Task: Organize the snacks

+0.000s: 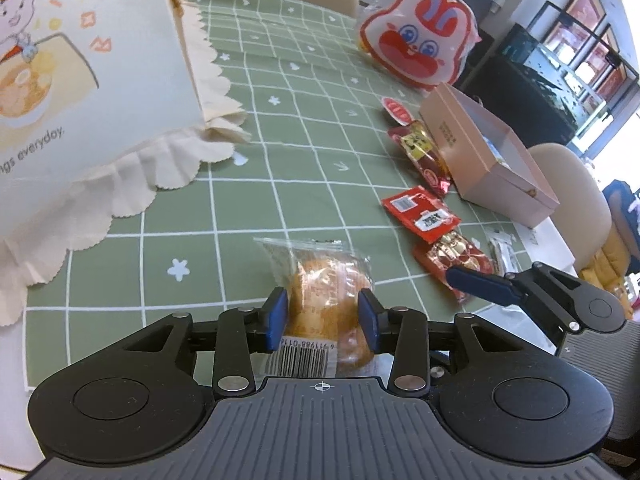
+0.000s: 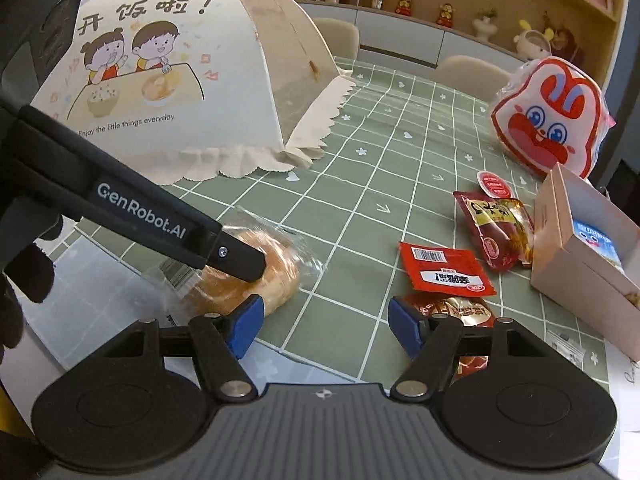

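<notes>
A wrapped bread bun (image 1: 326, 296) in clear plastic lies on the green checked tablecloth (image 1: 256, 184). My left gripper (image 1: 323, 320) is shut on the bun, one blue pad on each side. In the right wrist view the bun (image 2: 276, 276) sits under the left gripper's finger (image 2: 236, 260). My right gripper (image 2: 325, 326) is open and empty, low over the cloth just right of the bun. Red snack packets (image 2: 444, 272) (image 2: 496, 228) lie beside a pink open box (image 2: 576, 256). The right gripper's blue fingertip (image 1: 480, 284) shows in the left wrist view.
A cream food cover (image 2: 188, 92) with cartoon children stands at the left. A red-and-white rabbit-face bag (image 2: 548, 116) stands behind the box. A small round red packet (image 2: 494, 186) lies near it. Chairs (image 2: 340, 38) stand at the far table edge. White papers (image 2: 616, 380) lie at the right.
</notes>
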A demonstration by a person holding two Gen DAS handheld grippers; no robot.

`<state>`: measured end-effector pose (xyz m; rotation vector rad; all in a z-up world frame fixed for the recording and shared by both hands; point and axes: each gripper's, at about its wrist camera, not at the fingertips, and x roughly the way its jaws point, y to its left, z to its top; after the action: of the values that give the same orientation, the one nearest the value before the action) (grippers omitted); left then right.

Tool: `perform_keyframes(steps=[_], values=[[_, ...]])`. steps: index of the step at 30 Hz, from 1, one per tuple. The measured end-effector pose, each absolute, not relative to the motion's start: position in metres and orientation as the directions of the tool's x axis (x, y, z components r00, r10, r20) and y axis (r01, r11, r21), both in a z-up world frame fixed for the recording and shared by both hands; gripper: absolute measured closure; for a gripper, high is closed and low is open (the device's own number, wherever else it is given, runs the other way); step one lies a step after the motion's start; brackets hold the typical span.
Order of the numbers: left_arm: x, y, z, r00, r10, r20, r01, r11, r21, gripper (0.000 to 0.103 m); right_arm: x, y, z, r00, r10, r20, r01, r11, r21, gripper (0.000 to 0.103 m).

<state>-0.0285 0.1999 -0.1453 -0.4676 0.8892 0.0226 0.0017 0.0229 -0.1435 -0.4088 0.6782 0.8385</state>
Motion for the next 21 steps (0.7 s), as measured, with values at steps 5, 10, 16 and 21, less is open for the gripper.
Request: perform_keyframes(steps=[5,10,16,21], values=[[-0.021,0.208,-0.154,0.648,-0.214,-0.731,-0.219,0.867,-0.448,0.049,0.002,0.023,-0.147,0.472,0.531,-0.704,-0.787,0.613,-0.066,0.032],[-0.01,0.2,-0.154,0.627,-0.236,-0.743,-0.179,0.884,-0.431,0.046,0.003,0.023,-0.154,0.473,0.512,-0.717,-0.782,0.618,-0.075,0.033],[-0.007,0.172,-0.144,0.583,-0.209,-0.785,-0.017,0.963,-0.269,0.045,0.004,0.017,-0.159,0.46,0.499,-0.734,-0.782,0.619,-0.069,0.033],[-0.007,0.149,-0.14,0.583,-0.145,-0.799,0.089,0.989,-0.115,0.043,0.002,-0.004,-0.152,0.472,0.487,-0.735,-0.779,0.62,-0.09,0.033]])
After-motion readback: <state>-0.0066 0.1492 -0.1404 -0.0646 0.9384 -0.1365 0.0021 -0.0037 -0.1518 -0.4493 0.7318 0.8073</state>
